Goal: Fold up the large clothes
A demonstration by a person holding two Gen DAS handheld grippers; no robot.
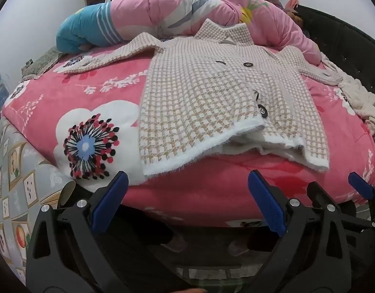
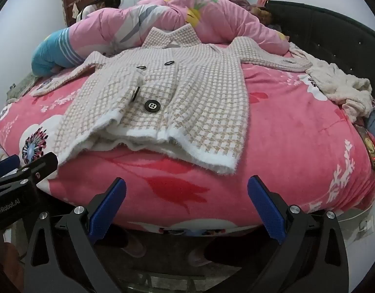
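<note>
- A bedroom is shown: a bed (image 1: 187, 190) covered by a pink floral blanket (image 1: 97, 102), with a dark padded headboard (image 2: 321, 31) along the right side and pale walls behind.
- A rolled pink duvet (image 1: 182, 12) is heaped along the far side of the bed, and a blue striped bolster (image 1: 87, 31) lies at its left end.
- A crumpled cream garment (image 2: 343, 90) is seen near the right edge of the bed, apart from the work.
- A person with dark hair (image 2: 109, 1) is partly hidden behind the duvet.
- The task's thing, a houndstooth jacket (image 1: 211, 97), is laid face up on the blanket, collar toward the duvet and white fuzzy hem toward the cameras.
- Both sleeves are spread outward; the front is buttoned, and four dark buttons (image 2: 152, 106) are visible.
- The hem is rumpled and slightly lifted, so the inner lining is exposed.
- The left gripper (image 1: 187, 202) is held short of the hem, above the near edge of the bed, with jaws wide and nothing between them.
- The right gripper (image 2: 187, 202) is held likewise, jaws wide and empty, just beside the left one.
- The step in hand is judged to be the approach: the jacket is spread out, and no fold has been made yet.
- The next move is judged to call for a grasp on a sleeve or a side edge, so that it can be brought across the body; the thick, fuzzy knit should be pinched well inside its edge.
- No container is seen in either view, so nothing can be said of contents.
</note>
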